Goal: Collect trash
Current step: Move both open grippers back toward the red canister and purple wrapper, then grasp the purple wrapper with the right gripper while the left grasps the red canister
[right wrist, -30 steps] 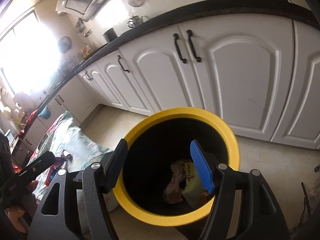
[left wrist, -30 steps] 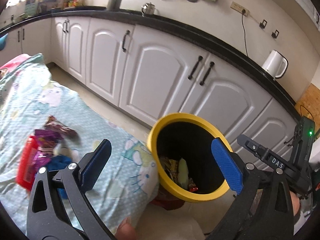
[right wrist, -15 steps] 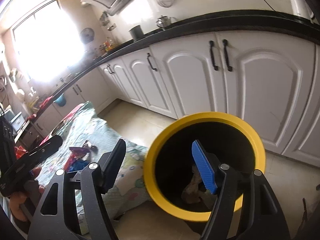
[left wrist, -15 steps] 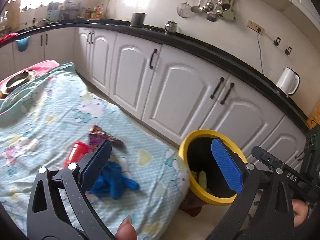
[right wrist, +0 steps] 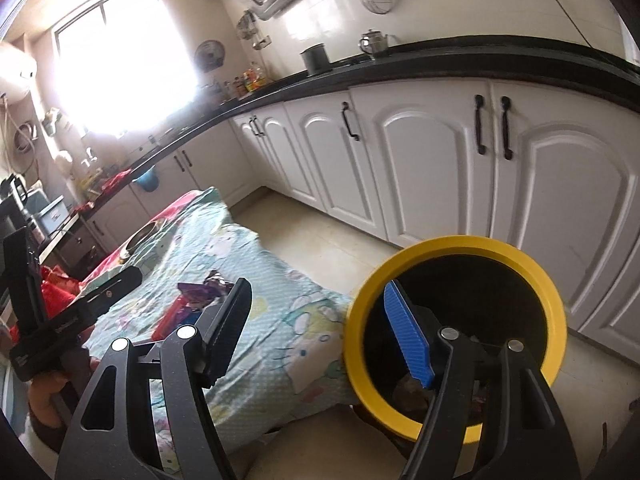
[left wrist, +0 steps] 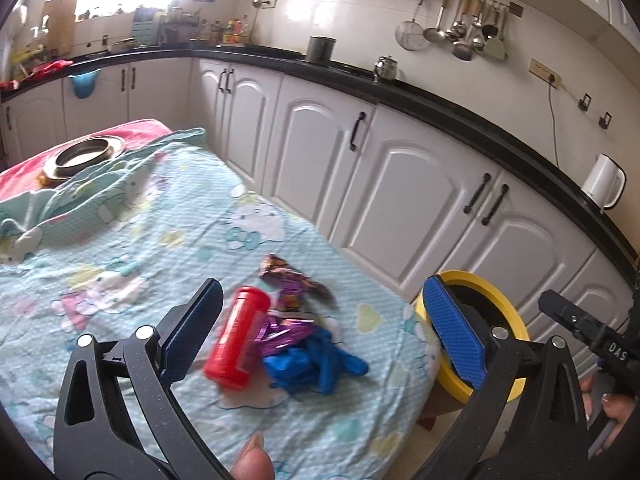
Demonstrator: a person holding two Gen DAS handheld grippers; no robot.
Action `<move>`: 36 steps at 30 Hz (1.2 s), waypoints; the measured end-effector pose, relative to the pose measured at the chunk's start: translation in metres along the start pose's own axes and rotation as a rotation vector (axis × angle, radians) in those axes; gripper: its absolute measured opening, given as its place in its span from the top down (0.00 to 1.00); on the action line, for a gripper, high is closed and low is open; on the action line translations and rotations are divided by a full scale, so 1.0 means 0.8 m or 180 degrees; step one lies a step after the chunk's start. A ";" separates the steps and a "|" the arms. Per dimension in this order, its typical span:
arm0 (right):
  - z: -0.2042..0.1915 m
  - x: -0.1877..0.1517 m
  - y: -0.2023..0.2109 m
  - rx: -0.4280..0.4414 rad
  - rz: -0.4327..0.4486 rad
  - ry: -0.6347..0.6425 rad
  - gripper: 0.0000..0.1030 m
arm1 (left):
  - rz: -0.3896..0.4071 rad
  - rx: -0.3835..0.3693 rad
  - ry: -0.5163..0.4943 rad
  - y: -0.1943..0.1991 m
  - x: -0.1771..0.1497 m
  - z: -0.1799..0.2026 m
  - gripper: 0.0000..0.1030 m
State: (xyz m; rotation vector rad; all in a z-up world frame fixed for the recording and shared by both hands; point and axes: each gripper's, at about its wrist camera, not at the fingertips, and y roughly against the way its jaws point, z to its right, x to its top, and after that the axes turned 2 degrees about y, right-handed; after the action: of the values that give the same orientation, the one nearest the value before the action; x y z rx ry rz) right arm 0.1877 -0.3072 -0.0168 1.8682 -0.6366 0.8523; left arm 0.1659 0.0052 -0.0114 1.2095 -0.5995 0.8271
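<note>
Left gripper [left wrist: 320,320]: its two fingers stand wide apart with nothing between them. It hangs above the table, over the little pile of trash.
Right gripper [right wrist: 316,332]: its fingers are spread apart too, and nothing is held. It hangs by the table's corner, right next to the bin.
Table [left wrist: 120,248]: it is covered with a light blue cloth with cartoon cats on it.
Red tube [left wrist: 238,338]: it lies on its side near the table's right edge, close to the near right corner.
Purple wrappers [left wrist: 288,280]: crinkly and shiny, they lie just beside the red tube, on the side nearer the right edge. One more shiny bit touches the tube's side.
Blue glove [left wrist: 316,362]: it is crumpled up, right next to the tube and wrappers, a bit nearer the table's near edge.
Bin [right wrist: 556,308]: yellow rim, black inside. It stands on the floor, tight against the table's near right corner. Some trash lies at the bottom, but it is too dark to tell what.
Metal plate [left wrist: 84,154]: it sits at the far left end of the table, well apart from the trash.
Cupboards [left wrist: 412,192]: white doors with black handles run along behind the table and the bin.
Kettle [left wrist: 604,182]: white, it stands on the black worktop at the right.
</note>
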 end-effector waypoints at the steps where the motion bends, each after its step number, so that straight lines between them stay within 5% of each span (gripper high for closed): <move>1: -0.004 0.000 -0.001 0.0016 -0.0006 0.0015 0.36 | 0.0000 0.0020 0.0011 0.001 0.000 -0.005 0.11; 19: -0.074 0.006 -0.038 0.0330 -0.0192 0.0328 0.36 | -0.0193 0.0262 0.0159 -0.003 -0.009 -0.078 0.11; 30: -0.116 0.016 -0.104 0.0668 -0.0585 0.0414 0.43 | -0.0569 0.0081 0.0259 -0.023 -0.030 -0.109 0.48; 36: -0.137 0.018 -0.143 0.0812 -0.0863 0.0392 0.47 | -0.0667 -0.0089 0.0268 -0.034 -0.035 -0.105 0.54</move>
State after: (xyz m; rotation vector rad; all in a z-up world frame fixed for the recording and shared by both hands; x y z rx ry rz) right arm 0.2493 -0.1612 -0.0344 2.0528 -0.1973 0.8913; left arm 0.1697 0.0759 -0.0708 1.1836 -0.4067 0.6865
